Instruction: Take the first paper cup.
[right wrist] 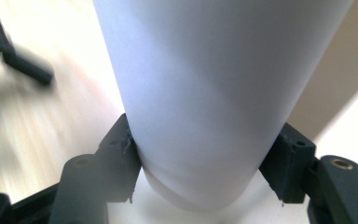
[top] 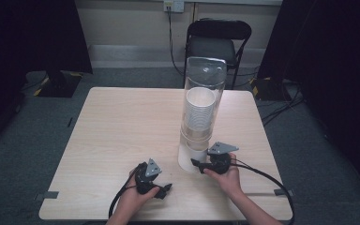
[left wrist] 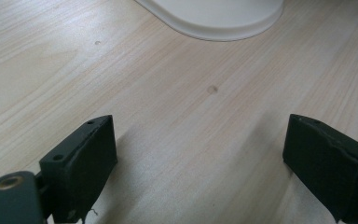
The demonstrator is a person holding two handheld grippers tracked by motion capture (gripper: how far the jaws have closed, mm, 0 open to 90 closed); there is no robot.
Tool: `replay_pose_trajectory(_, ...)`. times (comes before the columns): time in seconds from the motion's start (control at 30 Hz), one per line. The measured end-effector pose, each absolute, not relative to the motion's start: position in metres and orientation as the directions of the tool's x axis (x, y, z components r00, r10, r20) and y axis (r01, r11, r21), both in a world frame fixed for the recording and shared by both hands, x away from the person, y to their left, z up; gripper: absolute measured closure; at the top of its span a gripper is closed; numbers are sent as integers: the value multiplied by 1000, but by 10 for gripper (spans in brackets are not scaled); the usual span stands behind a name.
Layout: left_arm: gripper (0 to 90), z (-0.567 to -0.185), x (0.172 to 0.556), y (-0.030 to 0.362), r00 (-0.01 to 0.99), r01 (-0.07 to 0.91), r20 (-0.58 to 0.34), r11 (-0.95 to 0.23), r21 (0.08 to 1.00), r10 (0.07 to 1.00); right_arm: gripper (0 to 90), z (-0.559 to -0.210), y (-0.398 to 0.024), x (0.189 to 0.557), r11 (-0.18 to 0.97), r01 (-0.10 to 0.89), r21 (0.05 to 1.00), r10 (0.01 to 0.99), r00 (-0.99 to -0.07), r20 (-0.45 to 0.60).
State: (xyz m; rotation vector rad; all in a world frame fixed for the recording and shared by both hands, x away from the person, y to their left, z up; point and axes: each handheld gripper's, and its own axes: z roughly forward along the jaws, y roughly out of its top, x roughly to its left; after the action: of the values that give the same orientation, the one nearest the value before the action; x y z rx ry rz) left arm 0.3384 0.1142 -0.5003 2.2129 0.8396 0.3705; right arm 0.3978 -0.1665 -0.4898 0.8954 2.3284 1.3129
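Observation:
A tall clear tube [top: 205, 79] holding a stack of white paper cups [top: 198, 112] stands upright at the middle right of the wooden table [top: 117, 131]. Below the tube a white cup [top: 189, 158] sticks out at its foot. My right gripper [top: 198, 165] is shut on it from the right. In the right gripper view the white cup [right wrist: 214, 93] sits between the two pads [right wrist: 121, 154], and both press on its sides. My left gripper [top: 165, 190] rests low near the table's front edge. Its fingers stand wide apart over bare wood, with nothing between them [left wrist: 200, 140].
A curved white edge [left wrist: 223, 23] lies on the table ahead of the left gripper. Behind the table stands a black chair [top: 218, 42]. Dark curtains hang at both sides, and cables run across the grey carpet at the right.

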Motion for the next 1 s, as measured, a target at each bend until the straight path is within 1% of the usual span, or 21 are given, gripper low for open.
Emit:
replay_pose_trajectory(0.03,93,-500,338,114,745,452,22,-527,720,667,363,-490,-167,398,381,364,850,659,-752,26)
replay_pose_trajectory(0.07,92,-500,338,114,744,459,11,-523,719,668,361,-490,-169,397,378,372,848,660,-751,35)
replay_pose_trajectory(0.13,92,-500,338,114,744,458,12,-523,719,668,356,-484,-172,400,408,388,826,653,-757,33)
replay_pose_trajectory(0.23,92,-500,338,114,743,459,7,-517,722,669,349,-483,-180,393,482,372,793,598,-802,13)
replay_pose_trajectory(0.3,92,-500,338,114,740,462,6,-514,723,672,346,-486,-181,390,479,368,797,589,-808,18)
replay_pose_trajectory(0.33,97,-501,336,113,729,476,-7,-499,724,684,344,-488,-183,381,466,359,809,569,-822,37)
replay_pose_trajectory(0.37,97,-500,336,115,726,473,4,-503,723,688,344,-488,-183,381,466,359,809,569,-822,37)
replay_pose_trajectory(0.4,174,-500,336,115,712,481,0,-487,729,702,341,-489,-181,372,484,321,814,533,-846,17)
replay_pose_trajectory(0.43,213,-498,337,116,701,491,-9,-474,731,713,340,-489,-179,369,490,312,814,518,-856,16)
replay_pose_trajectory(0.47,213,-495,338,118,686,503,-19,-456,734,727,340,-489,-179,369,490,312,814,518,-856,16)
replay_pose_trajectory(0.57,191,-478,340,124,655,511,-100,-341,789,749,336,-489,-175,363,507,264,821,480,-877,-14)
replay_pose_trajectory(0.6,183,-472,340,125,655,502,-116,-316,805,746,334,-491,-173,361,491,264,830,461,-887,10)
replay_pose_trajectory(0.7,179,-460,340,124,668,484,-147,-276,831,730,334,-492,-170,359,489,258,833,445,-896,17)
replay_pose_trajectory(0.77,170,-456,339,122,678,481,-168,-259,838,716,334,-491,-164,356,523,217,824,405,-914,-17)
replay_pose_trajectory(0.83,169,-453,339,119,683,482,-184,-247,840,706,333,-489,-159,353,533,184,826,376,-926,-37)
replay_pose_trajectory(0.93,165,-450,339,116,693,484,-184,-262,835,697,331,-488,-150,350,565,142,813,358,-930,-87)
replay_pose_trajectory(1.0,165,-448,340,116,696,486,-193,-256,836,691,332,-490,-150,350,581,134,803,347,-933,-96)
